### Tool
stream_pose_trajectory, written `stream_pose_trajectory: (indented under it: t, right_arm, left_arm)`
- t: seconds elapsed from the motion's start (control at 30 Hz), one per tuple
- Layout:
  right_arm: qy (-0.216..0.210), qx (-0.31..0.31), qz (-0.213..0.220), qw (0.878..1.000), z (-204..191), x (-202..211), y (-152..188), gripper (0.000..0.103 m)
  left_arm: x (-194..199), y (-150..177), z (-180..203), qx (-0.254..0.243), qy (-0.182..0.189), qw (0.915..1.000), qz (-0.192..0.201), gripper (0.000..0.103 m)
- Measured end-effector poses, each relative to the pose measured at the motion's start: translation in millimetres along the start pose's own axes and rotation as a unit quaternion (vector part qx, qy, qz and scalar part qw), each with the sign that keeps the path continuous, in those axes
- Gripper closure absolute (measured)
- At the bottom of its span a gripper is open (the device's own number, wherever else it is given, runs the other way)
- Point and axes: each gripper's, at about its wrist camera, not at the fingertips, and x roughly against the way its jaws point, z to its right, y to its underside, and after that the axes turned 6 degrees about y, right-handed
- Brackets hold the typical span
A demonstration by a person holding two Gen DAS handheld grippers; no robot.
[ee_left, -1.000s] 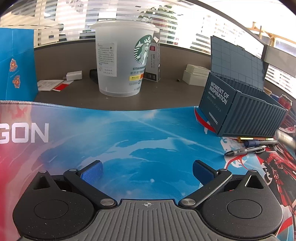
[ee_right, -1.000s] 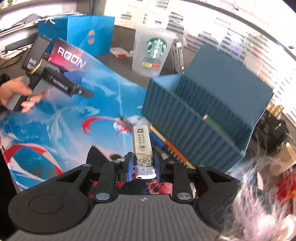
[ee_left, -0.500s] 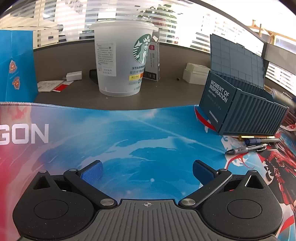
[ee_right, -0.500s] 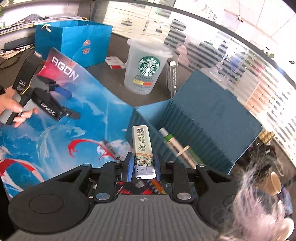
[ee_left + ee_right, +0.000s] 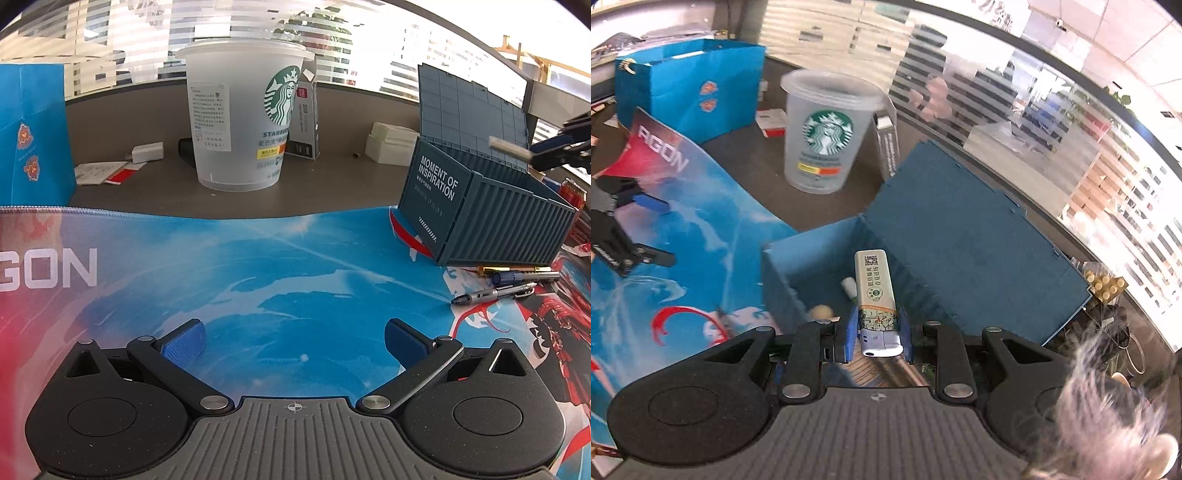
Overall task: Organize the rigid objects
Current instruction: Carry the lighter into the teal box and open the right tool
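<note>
A frosted Starbucks cup (image 5: 245,122) stands beside a blue paper bag (image 5: 31,136).

Right gripper (image 5: 877,338) clamped on a lighter (image 5: 875,291) at lower centre, above an open blue box (image 5: 960,251), plastic cup (image 5: 823,129) upper left, other gripper (image 5: 653,229) at left edge

This looks like an office. There is a gray desk (image 5: 332,184) with a big colorful mouse mat (image 5: 258,266), pens (image 5: 495,293) and a coffee cup (image 5: 245,122). Window blinds (image 5: 229,22) run behind it.
</note>
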Motion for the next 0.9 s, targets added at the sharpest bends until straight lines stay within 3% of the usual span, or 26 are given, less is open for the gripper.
stream_pose_trajectory:
  t: [0.27,0.5,0.9]
  right_arm:
    - [-0.044,0.012,-0.044,0.998,3.1,-41.9,-2.8,0.081]
    - [-0.064,-0.003,-0.054,0.997,2.9,-58.4,-1.5,0.081]
    - [-0.042,-0.032,-0.013,0.999,7.6,-29.6,10.4,0.072]
  left_arm:
    - [-0.5,-0.3,0.7,-0.003,-0.002,1.0000,-0.001,0.000]
    - [-0.6,-0.3,1.2,-0.004,-0.003,1.0000,-0.002,0.000]
    - [-0.3,-0.3,1.2,-0.004,-0.003,1.0000,-0.002,0.000]
